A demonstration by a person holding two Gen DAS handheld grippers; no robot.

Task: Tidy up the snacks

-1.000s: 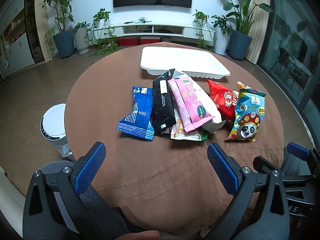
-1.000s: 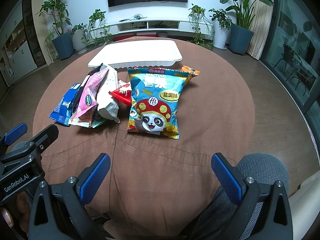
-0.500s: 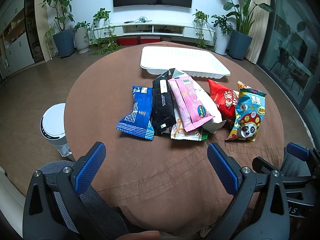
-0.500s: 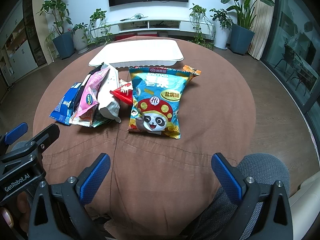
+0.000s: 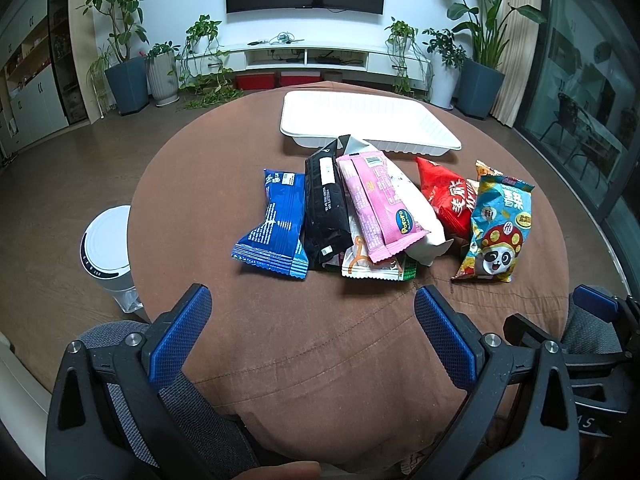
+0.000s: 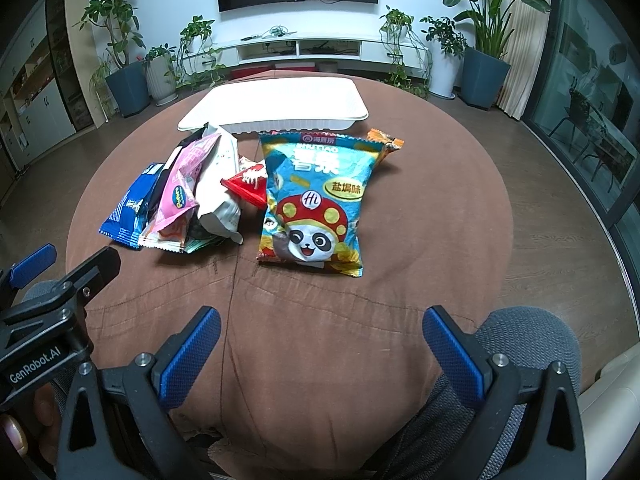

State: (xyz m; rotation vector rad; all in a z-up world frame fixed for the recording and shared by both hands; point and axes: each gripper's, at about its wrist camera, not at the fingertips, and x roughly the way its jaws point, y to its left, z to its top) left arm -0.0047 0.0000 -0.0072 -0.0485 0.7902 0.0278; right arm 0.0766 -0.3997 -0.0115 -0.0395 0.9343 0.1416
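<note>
Nothing has shifted this past second: my left gripper (image 5: 312, 336) and right gripper (image 6: 320, 356) still hover spread wide and empty, the crinkly foil snack packets (image 5: 360, 208) untouched beside the white plastic tray (image 5: 360, 116), sorting unstarted.

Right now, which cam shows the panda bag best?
Right wrist: the panda bag lies front-on near the frame centre, its whole face unobstructed. Left wrist shows it smaller, off to the right and foreshortened.
</note>
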